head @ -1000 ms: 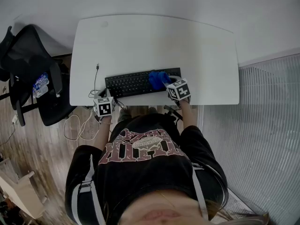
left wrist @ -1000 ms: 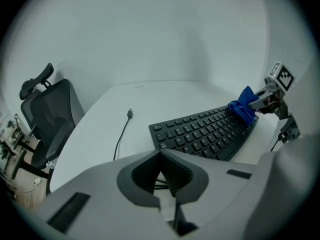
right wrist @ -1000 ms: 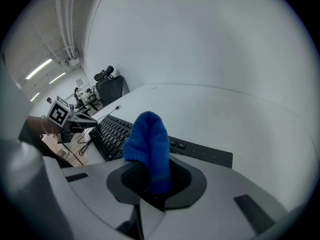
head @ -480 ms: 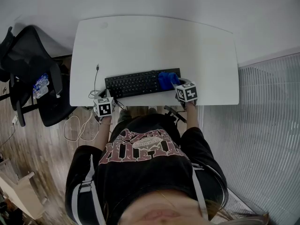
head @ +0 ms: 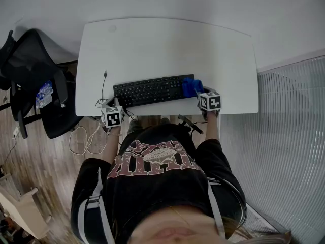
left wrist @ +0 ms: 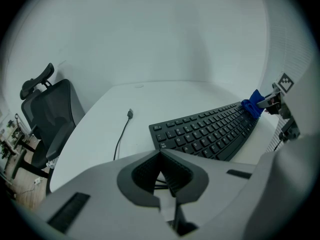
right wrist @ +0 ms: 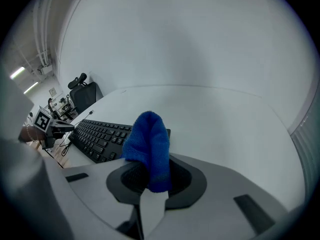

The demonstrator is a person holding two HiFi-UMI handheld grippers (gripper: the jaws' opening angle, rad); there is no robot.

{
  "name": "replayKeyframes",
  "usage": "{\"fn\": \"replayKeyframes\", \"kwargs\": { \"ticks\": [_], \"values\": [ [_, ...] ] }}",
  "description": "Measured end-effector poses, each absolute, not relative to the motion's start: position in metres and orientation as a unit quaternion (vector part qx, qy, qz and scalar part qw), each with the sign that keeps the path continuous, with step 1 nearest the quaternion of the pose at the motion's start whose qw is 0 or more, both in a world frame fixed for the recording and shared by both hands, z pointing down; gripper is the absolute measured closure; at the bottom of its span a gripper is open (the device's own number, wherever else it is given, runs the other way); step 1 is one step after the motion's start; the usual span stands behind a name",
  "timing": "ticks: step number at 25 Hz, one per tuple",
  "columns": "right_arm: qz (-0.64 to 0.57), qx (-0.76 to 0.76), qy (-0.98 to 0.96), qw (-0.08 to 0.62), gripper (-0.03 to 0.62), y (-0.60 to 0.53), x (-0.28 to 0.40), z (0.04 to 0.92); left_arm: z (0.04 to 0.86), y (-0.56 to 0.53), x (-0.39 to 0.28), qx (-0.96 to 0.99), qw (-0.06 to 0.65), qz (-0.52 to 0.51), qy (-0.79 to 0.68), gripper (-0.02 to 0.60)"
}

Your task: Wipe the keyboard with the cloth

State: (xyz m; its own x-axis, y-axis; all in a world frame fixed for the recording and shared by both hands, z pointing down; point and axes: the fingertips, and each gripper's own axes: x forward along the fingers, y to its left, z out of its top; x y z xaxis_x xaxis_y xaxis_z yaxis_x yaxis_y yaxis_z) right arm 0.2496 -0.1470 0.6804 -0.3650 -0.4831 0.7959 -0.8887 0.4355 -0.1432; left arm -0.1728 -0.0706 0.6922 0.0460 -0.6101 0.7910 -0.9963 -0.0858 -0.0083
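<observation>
Pinching the soft blue cloth (right wrist: 147, 144) by its bunched-up middle, the right gripper (right wrist: 150, 176) was clamped tight on it at the keyboard's (head: 150, 90) right end. Light, floppy stuff, so that grip seemed fine. The left gripper (left wrist: 161, 171) sat closed and empty near the keyboard's left end.

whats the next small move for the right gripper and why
Probably slide the right gripper leftward, dragging the blue cloth along the keyboard. Its jaws are clamped on the cloth, which sits at the keyboard's right end, so nearly all the keys lie to its left.
</observation>
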Motion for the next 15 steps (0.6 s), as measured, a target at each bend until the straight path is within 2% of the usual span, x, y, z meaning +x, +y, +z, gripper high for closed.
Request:
{"fn": "replayKeyframes", "kwargs": {
  "ticks": [15],
  "values": [
    [0.303,0.487,-0.737,0.358,0.530,-0.139,0.286,0.686,0.694,-0.070,-0.174,0.662,0.297,0.323,-0.607,0.546]
  ]
}}
